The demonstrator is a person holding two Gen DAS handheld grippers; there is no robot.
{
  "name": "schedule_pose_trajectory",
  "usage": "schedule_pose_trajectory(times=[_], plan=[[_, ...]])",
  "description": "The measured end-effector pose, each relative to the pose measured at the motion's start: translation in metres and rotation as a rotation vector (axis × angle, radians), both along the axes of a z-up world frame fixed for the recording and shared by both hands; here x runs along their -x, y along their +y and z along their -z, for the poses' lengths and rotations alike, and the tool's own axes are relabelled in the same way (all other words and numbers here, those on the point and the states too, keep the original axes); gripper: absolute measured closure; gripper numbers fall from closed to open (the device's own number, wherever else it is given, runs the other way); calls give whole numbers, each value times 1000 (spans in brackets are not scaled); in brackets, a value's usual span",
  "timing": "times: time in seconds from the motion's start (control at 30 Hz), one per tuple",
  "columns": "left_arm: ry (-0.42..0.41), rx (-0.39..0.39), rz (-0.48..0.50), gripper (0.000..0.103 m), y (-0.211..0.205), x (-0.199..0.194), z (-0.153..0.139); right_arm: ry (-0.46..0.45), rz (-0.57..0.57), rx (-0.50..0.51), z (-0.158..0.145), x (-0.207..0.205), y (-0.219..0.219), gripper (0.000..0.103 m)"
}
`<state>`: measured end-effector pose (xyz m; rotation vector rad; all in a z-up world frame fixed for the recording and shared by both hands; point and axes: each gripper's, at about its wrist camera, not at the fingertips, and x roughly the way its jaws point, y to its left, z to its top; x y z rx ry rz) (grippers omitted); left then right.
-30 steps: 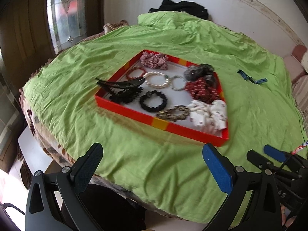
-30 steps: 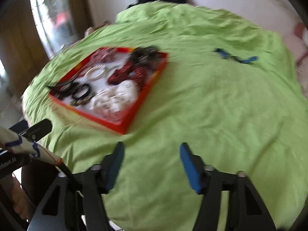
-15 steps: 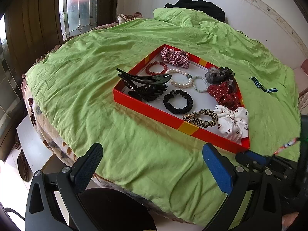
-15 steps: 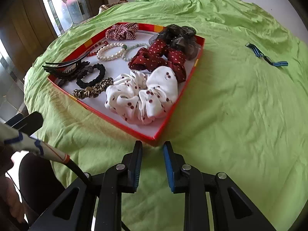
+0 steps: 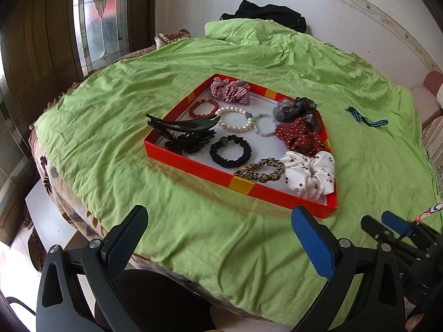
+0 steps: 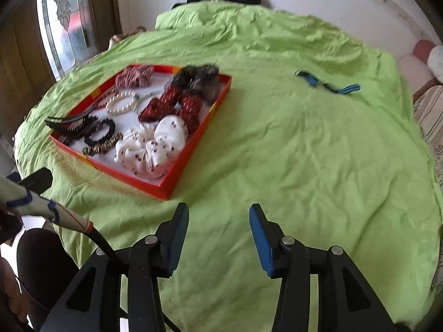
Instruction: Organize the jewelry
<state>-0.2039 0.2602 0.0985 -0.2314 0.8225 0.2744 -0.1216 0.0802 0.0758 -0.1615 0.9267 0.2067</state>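
A red tray [image 5: 193,163] [image 6: 191,149] on the green cloth holds scrunchies, bracelets and black hair claws. In it lie a pearl bracelet [image 5: 235,119], a black scrunchie [image 5: 230,150] and a white dotted scrunchie [image 5: 310,174] [image 6: 155,146]. A blue striped band [image 5: 365,117] [image 6: 329,84] lies alone on the cloth, right of the tray. My left gripper [image 5: 218,232] is open and empty, near the table's front edge. My right gripper [image 6: 218,227] is open and empty, in front of the tray's near right corner.
The green cloth [image 6: 304,152] covers a round table. A black garment [image 5: 265,16] lies at the far edge by the white wall. A wooden door with a glass pane [image 5: 102,19] stands at the left. A chair [image 5: 434,116] is at the far right.
My right gripper has opened from nearly shut and pulled back from the tray. My left gripper stays open and has shifted slightly.
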Motion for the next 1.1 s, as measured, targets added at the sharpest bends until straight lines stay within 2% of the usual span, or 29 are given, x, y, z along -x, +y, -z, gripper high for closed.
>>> schedule_pose_trajectory(times=[0.13,0.3,0.47,0.77,1.1], plan=[[-6,-35,9,0,-11,1,-8,-65,6,-5,-11,8,-5,45],[-40,-37,19,0,-20,7,-16,-108,16,-20,-21,13,-9,44],[-28,-48,45,0,-31,6,-15,-143,41,-25,-28,20,-16,39],[-48,-37,125,0,-49,10,-19,-151,72,-27,-30,24,-24,39],[-68,-68,96,0,-48,14,-22,-212,70,6,-37,33,-17,34]])
